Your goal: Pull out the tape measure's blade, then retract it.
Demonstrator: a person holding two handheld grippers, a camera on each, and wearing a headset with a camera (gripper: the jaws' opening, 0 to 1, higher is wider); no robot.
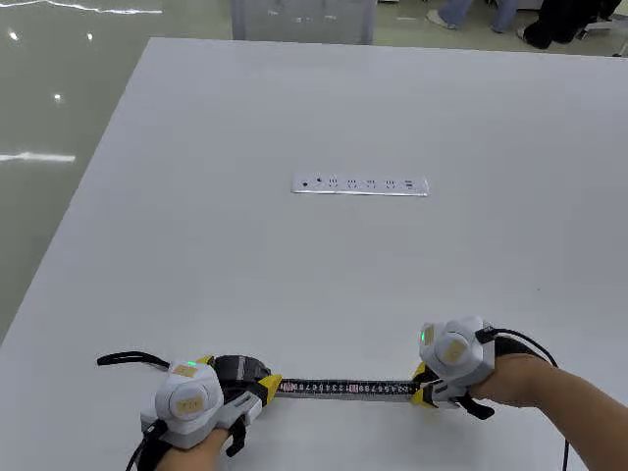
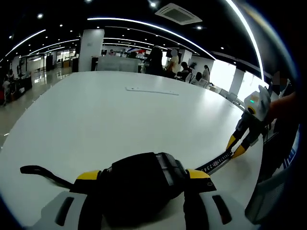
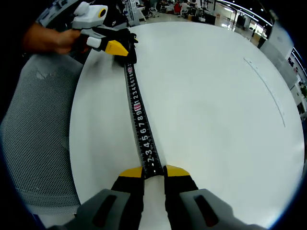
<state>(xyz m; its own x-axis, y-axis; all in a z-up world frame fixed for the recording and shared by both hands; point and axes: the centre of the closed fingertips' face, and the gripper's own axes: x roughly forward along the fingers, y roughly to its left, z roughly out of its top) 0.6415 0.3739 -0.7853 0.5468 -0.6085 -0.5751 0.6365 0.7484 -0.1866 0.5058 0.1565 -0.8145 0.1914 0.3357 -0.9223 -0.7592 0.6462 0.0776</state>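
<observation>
A black tape measure case (image 1: 238, 371) rests near the front edge of the white table (image 1: 343, 118), and my left gripper (image 1: 257, 388) is shut on it. The left gripper view has the case (image 2: 144, 184) held between yellow-tipped jaws, its black wrist strap (image 2: 41, 172) trailing left. The dark numbered blade (image 1: 343, 389) is pulled out to the right along the table. My right gripper (image 1: 422, 391) is shut on the blade's free end. In the right gripper view the blade (image 3: 138, 115) runs from my right gripper (image 3: 153, 171) away to the case (image 3: 120, 40) in the left gripper (image 3: 112, 46).
A white power strip (image 1: 360, 184) lies flat in the middle of the table, well beyond the grippers. The strap (image 1: 132, 359) lies on the table left of the case. The table's front edge is close behind both hands. People stand in the room beyond the far edge.
</observation>
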